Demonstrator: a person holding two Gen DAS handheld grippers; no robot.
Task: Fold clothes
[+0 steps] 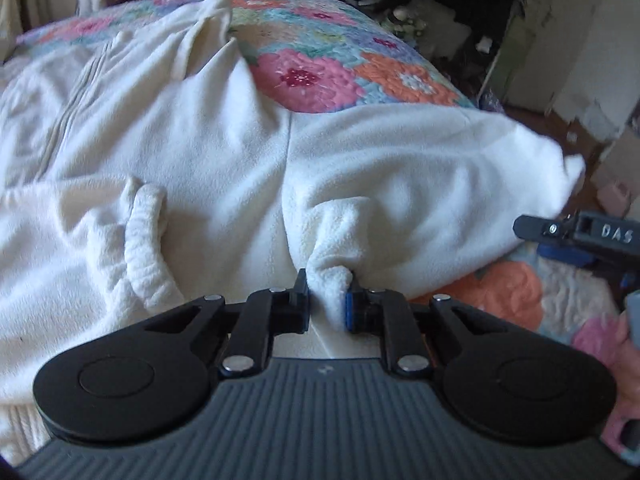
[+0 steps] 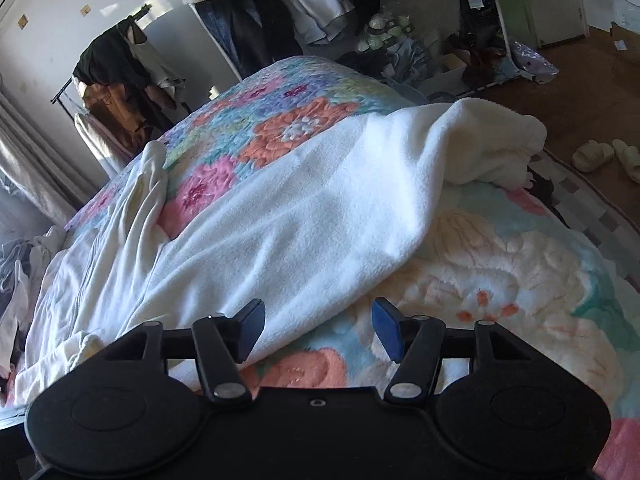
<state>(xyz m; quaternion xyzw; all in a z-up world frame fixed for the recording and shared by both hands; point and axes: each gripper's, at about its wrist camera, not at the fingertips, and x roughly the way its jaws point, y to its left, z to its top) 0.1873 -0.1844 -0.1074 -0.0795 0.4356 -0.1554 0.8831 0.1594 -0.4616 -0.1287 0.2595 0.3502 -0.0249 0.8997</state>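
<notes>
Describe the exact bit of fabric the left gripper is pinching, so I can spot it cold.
On the floral quilt lies a white fleece garment. The left gripper clamps a small bunched fold of its near edge, just right of the centre seam. Unlike the ribbed cuff further left, it is plain fleece.

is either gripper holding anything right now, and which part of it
The left gripper is shut on a bunched fold at the near edge of the white fleece garment. The right gripper is open and holds nothing.

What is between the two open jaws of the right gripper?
In the right wrist view, the white fleece garment's edge lies there, over the floral blanket; the right gripper clamps nothing.
</notes>
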